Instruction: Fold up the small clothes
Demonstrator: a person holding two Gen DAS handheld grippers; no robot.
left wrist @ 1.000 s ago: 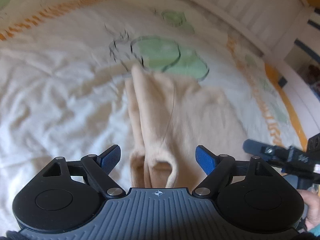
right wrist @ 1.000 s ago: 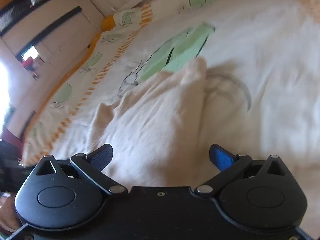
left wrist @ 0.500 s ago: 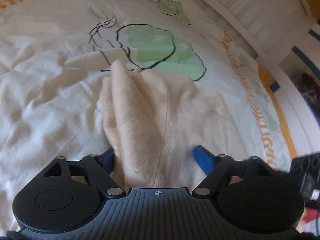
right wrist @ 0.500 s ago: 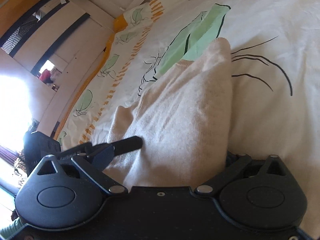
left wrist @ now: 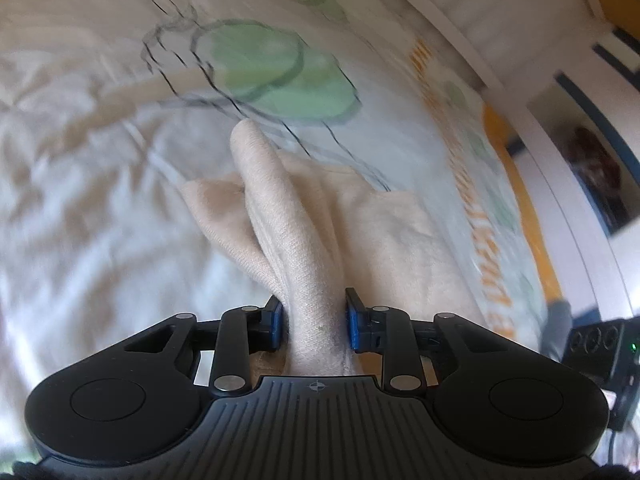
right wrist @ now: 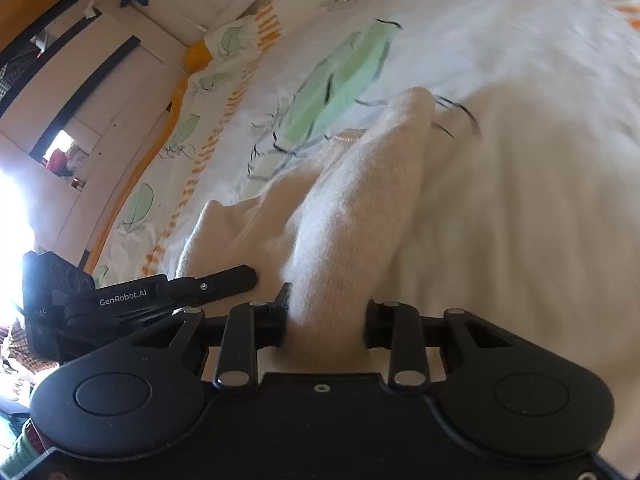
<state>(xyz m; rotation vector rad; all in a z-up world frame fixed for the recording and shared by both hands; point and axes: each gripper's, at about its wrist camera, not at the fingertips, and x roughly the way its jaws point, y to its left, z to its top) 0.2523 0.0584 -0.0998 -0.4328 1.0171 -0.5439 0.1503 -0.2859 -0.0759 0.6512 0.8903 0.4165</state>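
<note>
the small cream garment [left wrist: 320, 220] lies on a white bedspread [left wrist: 80, 220] printed with green leaves and orange dashes, bunched into ridges that run from the 6 o'clock edge of each wrist view up toward 12.

the left gripper [left wrist: 315, 320] has one ridge of the cloth between its blue pads [left wrist: 354, 322]; the jaws are closing, narrow, and both pads touch the fabric.

the right gripper [right wrist: 325, 320] has another thick ridge of the same garment [right wrist: 360, 200] between its fingers, jaws closing and pressed to the cloth on both sides.

in the right wrist view the left gripper [right wrist: 240, 278] shows at 9 o'clock, just beside the cloth.

a white slatted headboard [left wrist: 460, 4] runs at 1 o'clock beyond the bedspread.
</note>
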